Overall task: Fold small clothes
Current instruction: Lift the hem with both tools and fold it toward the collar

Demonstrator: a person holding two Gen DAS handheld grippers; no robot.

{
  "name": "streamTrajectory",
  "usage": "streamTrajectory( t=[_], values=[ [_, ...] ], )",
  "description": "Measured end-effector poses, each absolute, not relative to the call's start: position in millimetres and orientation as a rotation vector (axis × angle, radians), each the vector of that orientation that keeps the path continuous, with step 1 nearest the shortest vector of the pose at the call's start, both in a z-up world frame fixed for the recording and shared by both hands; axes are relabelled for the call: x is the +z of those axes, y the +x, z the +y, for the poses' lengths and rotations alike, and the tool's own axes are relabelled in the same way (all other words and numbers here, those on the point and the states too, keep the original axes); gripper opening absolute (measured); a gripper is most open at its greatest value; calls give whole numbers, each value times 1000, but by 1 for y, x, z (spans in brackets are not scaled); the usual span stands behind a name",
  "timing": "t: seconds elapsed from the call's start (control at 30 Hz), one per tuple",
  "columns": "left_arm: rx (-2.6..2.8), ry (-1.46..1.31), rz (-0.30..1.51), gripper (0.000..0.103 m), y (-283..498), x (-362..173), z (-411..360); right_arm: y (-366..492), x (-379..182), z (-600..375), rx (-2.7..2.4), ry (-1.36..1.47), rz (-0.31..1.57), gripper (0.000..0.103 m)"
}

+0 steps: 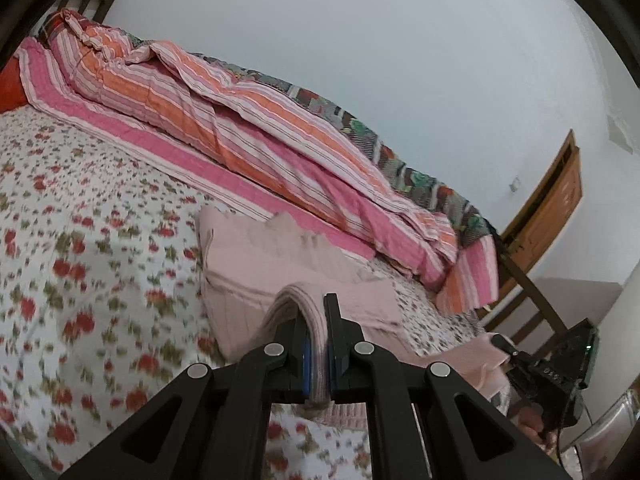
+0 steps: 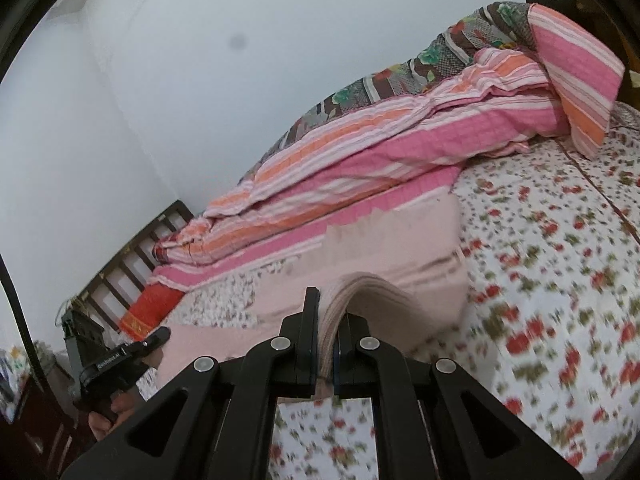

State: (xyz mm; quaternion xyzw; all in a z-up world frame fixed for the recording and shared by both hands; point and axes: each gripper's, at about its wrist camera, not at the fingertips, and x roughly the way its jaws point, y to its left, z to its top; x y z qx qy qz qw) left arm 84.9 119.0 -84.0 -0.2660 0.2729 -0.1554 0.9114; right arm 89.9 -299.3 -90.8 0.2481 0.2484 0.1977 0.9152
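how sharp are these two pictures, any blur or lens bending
Left wrist view: the floral bedsheet is motion-smeared, the left gripper sharp. Right wrist view: the same smear, a dark lens spot on the wall. Both bend straight lines, with black corners.

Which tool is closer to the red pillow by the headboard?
Left. The left tool holds the pink garment nearest the red pillow; the right tool holds its farther end.

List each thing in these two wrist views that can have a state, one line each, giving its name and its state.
Left gripper: shut on the pink garment's edge.
Right gripper: shut on the pink garment's edge.
Pink garment: lifted at the near edge, far part lying on the bed.
Striped quilt: bunched along the wall side.
Floral bedsheet: spread flat.
Wooden door: appears shut.
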Motion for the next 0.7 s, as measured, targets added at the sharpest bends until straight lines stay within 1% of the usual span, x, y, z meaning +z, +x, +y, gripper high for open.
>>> streamTrajectory(
  t=[0.2, 0.33, 0.5, 0.7],
  values=[
    [-254, -544, 595, 6, 141, -85, 118, 147, -89, -303, 419, 564, 525, 5],
    [-213, -574, 634, 6, 180, -98, 122, 201, -98, -313, 430, 665, 585, 5],
    [-217, -671, 676, 6, 231, -115, 131, 256, -109, -322, 396, 716, 626, 5],
    [-218, -716, 689, 6, 282, -126, 133, 312, -124, -323, 376, 745, 680, 5]
  ],
)
